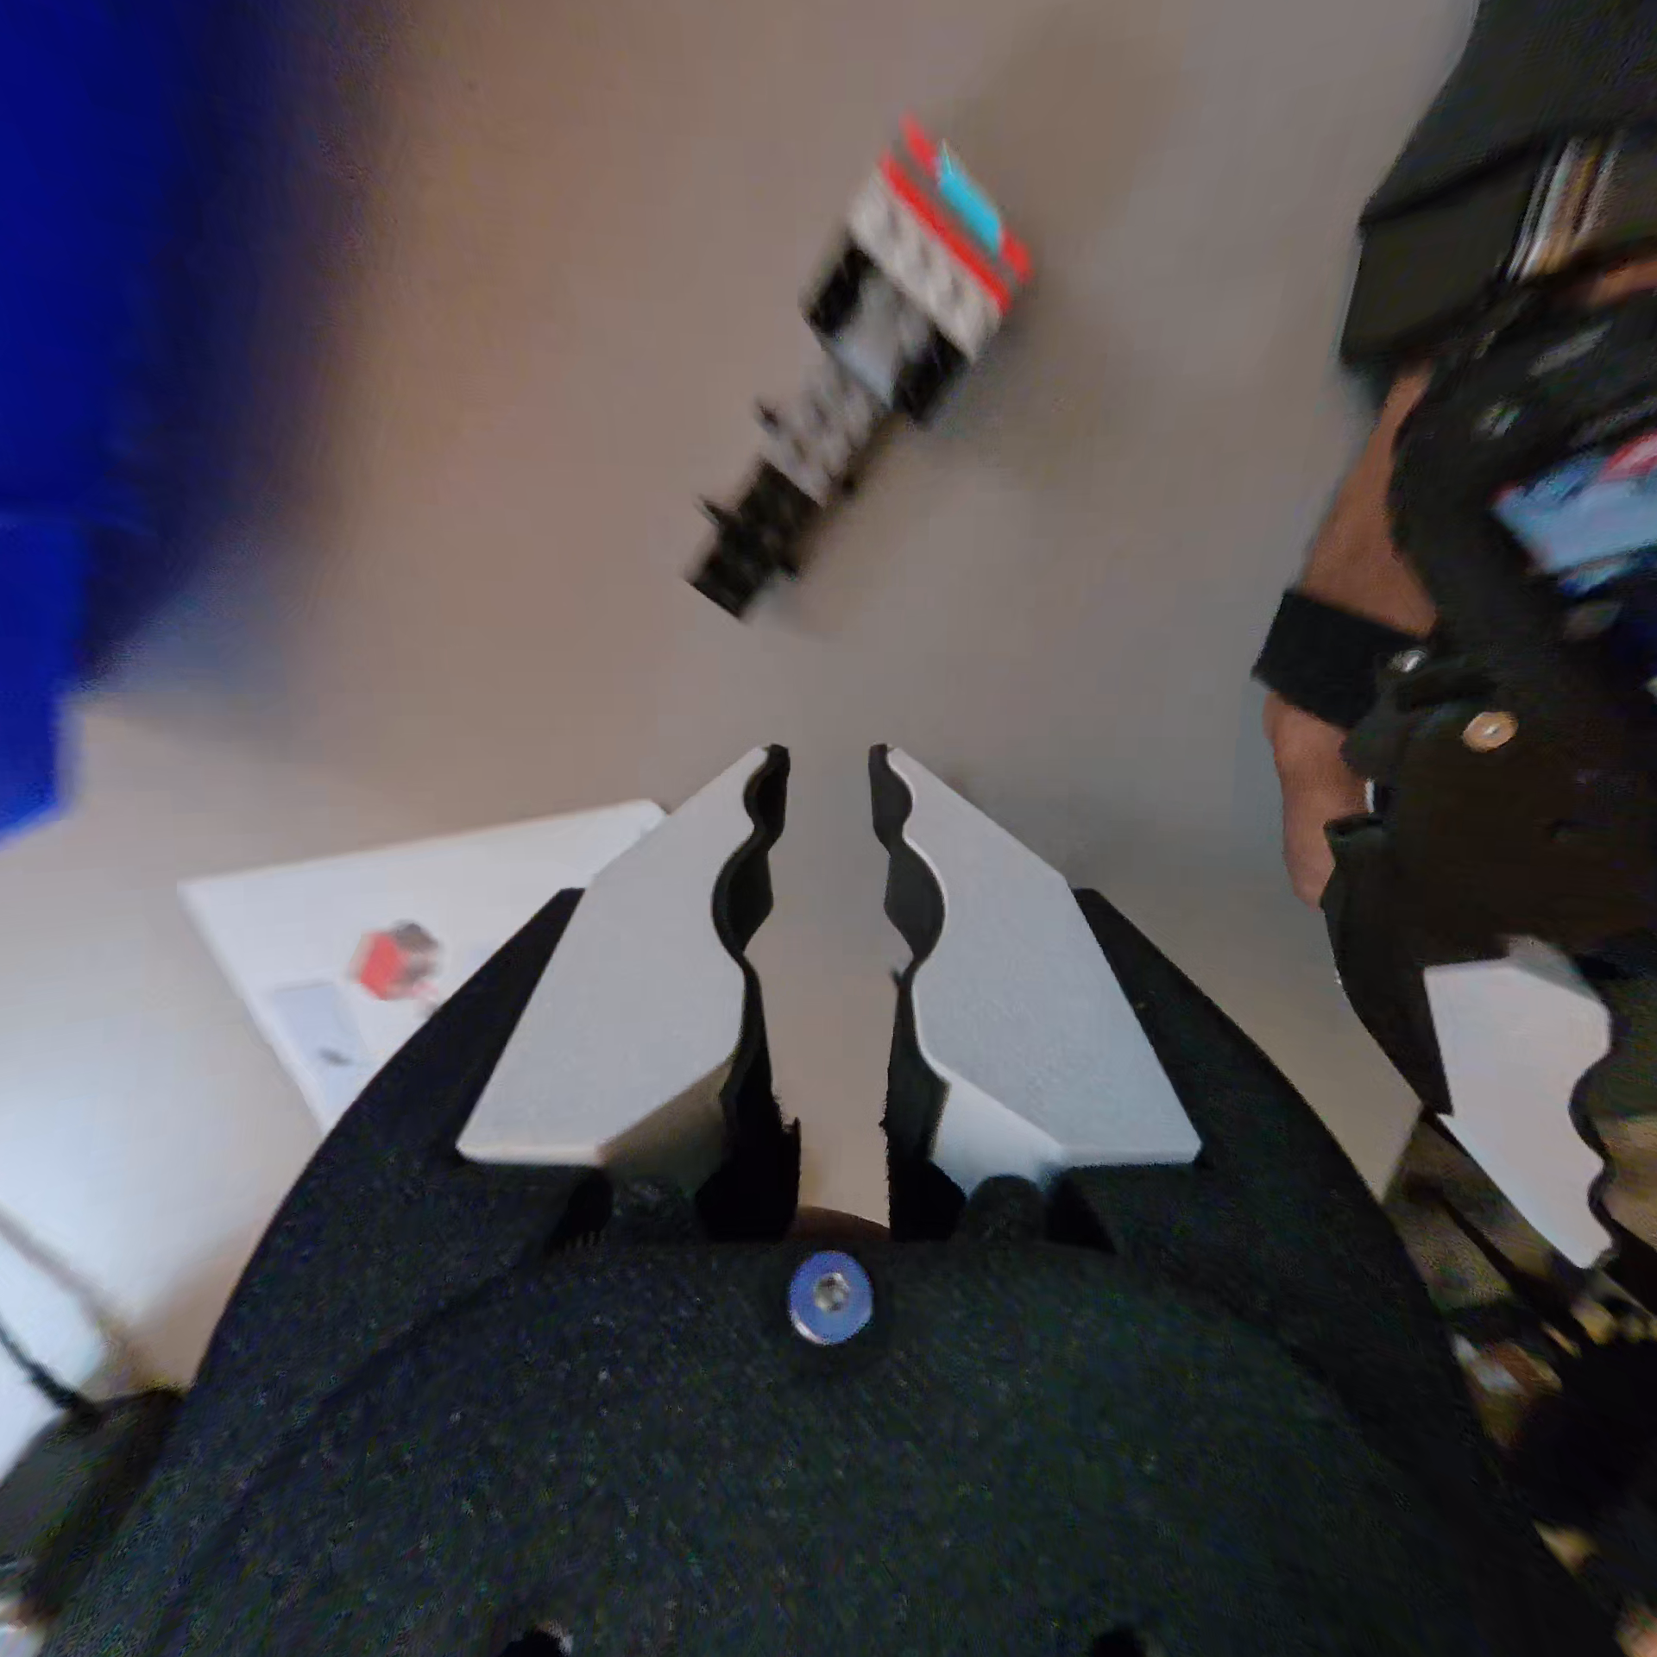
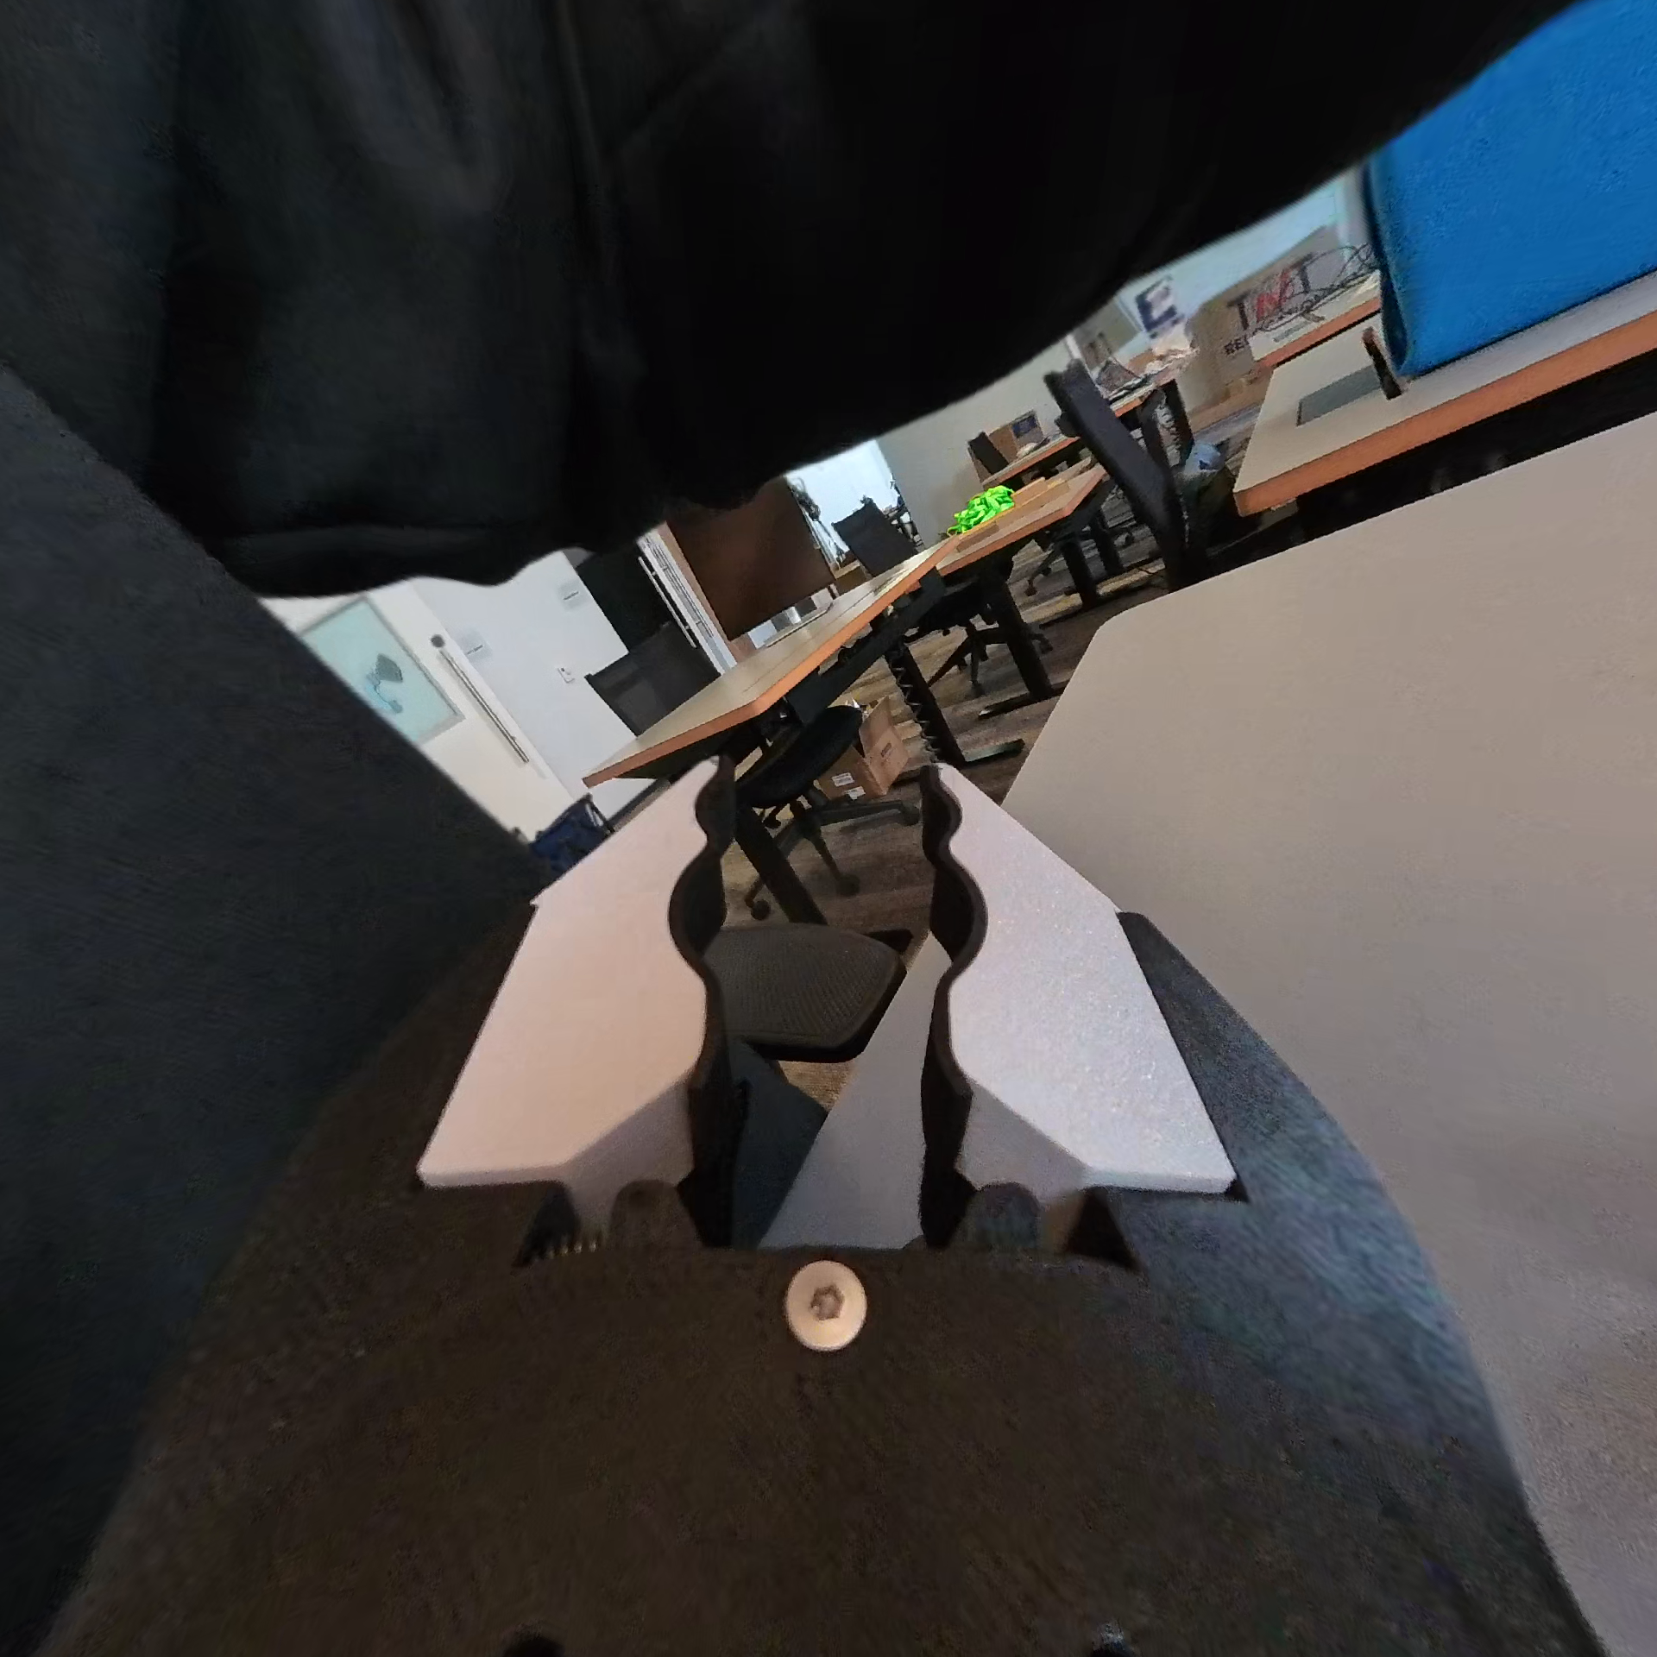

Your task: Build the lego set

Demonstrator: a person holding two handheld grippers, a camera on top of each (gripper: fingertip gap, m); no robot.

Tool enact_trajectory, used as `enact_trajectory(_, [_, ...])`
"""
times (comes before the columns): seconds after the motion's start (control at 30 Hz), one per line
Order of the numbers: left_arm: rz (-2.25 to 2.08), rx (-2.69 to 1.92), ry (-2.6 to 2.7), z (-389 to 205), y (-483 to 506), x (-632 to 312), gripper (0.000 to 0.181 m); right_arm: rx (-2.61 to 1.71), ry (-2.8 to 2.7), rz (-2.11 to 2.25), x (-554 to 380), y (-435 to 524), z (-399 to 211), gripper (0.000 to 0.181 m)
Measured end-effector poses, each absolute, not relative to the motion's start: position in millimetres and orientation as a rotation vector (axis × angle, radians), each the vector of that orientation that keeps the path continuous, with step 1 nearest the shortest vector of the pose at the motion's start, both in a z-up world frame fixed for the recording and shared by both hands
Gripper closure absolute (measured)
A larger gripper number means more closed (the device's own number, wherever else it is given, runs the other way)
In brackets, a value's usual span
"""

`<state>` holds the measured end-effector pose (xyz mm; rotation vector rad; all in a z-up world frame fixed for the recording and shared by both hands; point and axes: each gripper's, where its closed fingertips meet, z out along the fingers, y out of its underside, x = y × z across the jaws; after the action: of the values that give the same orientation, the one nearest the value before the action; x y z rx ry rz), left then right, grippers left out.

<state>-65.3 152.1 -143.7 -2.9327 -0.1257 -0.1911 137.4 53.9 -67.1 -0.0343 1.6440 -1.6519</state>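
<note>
- One lego model (image 1: 861, 359), blurred, on table (image 1: 1121, 538) at twelve o'clock, apart from left gripper (image 1: 829, 762).
- Narrow gap, nothing held.
- One booklet (image 1: 359, 923) at nine o'clock.
- Right gripper (image 2: 820, 789): wider gap, empty.

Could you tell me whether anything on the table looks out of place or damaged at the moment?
Nothing looks damaged. The lego model lies alone on the table, ahead of the open left gripper, though blurred. The open right gripper points off the table toward the office, not at the model.

I saw dark printed letters on a brown cardboard box (image 2: 1242, 336) on a far desk (image 2: 1327, 336); the booklet (image 1: 403, 932) was too blurred.
</note>
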Motion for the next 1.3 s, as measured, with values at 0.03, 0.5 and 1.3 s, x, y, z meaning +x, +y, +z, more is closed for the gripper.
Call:
enact_trajectory(0.03, [-0.162, -2.883, -0.112, -132.2, 164.6, -78.1, 0.162, -0.032, 1.643, -1.651, 137.0, 53.8, -67.1, 0.14])
enact_trajectory(0.5, [0.15, -2.636, -0.262, -137.6, 320.0, -278.9, 0.162, 0.005, 1.616, -1.634, 132.0, 53.4, -66.4, 0.14])
enact_trajectory(1.3, [0.149, -2.645, -0.449, -170.3, 323.3, -327.5, 0.165, 0.023, 1.605, -1.624, 129.3, 53.6, -66.0, 0.14])
